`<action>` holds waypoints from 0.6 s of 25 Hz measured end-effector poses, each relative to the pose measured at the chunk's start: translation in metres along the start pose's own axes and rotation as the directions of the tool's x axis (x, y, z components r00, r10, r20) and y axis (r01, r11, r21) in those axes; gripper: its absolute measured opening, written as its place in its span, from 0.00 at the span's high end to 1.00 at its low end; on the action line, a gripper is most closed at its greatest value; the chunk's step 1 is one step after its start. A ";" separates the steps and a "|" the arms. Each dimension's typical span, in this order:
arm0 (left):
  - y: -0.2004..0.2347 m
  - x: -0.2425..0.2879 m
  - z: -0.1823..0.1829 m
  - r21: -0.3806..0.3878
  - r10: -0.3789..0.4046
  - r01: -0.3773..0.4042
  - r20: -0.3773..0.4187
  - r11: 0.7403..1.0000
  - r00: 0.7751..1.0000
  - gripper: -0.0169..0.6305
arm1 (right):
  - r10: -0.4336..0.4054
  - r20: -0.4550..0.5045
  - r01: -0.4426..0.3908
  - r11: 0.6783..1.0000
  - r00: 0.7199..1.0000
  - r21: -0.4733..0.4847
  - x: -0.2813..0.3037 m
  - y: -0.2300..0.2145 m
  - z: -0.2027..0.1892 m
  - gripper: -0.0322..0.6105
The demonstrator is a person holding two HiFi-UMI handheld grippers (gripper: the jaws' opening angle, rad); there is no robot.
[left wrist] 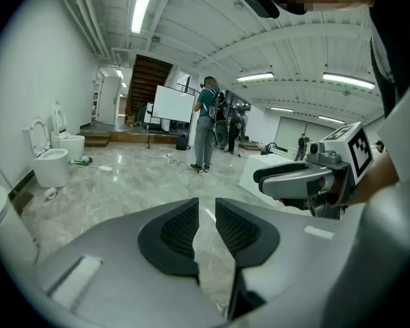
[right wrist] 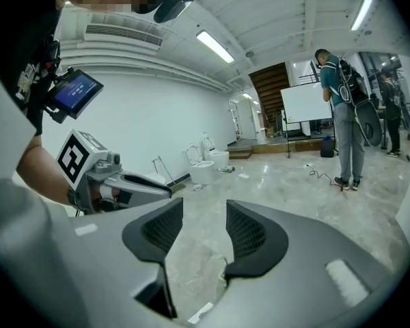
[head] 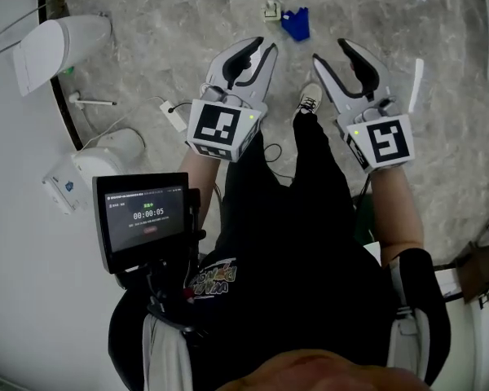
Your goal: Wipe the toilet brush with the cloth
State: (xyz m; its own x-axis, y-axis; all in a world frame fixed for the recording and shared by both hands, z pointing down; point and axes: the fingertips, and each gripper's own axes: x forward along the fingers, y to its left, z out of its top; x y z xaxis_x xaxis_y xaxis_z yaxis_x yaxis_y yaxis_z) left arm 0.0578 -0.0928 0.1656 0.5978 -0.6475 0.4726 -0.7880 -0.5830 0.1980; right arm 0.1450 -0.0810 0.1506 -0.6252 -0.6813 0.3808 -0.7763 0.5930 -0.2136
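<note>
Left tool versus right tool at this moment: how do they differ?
The left tool has its jaws only a narrow slit apart, while the right tool shows a clearly wider gap. In the head view, the left marker cube carries a different black pattern from the right marker cube. Shared: both are open, hold nothing, and angle inward over the marble floor.

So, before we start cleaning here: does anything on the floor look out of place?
A white power strip lies loose on the marble floor near the toilet, which could be a trip hazard. Nothing looks spilled.
</note>
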 end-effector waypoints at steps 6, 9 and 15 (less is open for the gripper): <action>0.037 0.021 -0.041 -0.031 0.060 -0.060 0.017 0.998 0.998 0.83 | 0.005 -0.027 -0.005 1.000 1.000 0.018 0.037 -0.003 -0.051 0.63; 0.075 0.054 -0.078 -0.036 0.069 -0.069 0.010 0.997 0.998 0.80 | -0.011 -0.062 0.014 0.999 0.998 0.050 0.079 -0.014 -0.101 0.63; 0.114 0.067 -0.140 -0.034 0.055 -0.053 0.052 0.998 0.997 0.77 | -0.067 -0.090 0.071 0.996 0.994 0.050 0.118 -0.003 -0.170 0.62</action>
State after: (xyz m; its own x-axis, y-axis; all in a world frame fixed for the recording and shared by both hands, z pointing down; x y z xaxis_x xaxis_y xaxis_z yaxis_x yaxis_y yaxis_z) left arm -0.0125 -0.1338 0.3399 0.5604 -0.7033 0.4374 -0.8233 -0.5307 0.2015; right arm 0.0873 -0.0900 0.3491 -0.5624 -0.6780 0.4734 -0.8219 0.5210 -0.2302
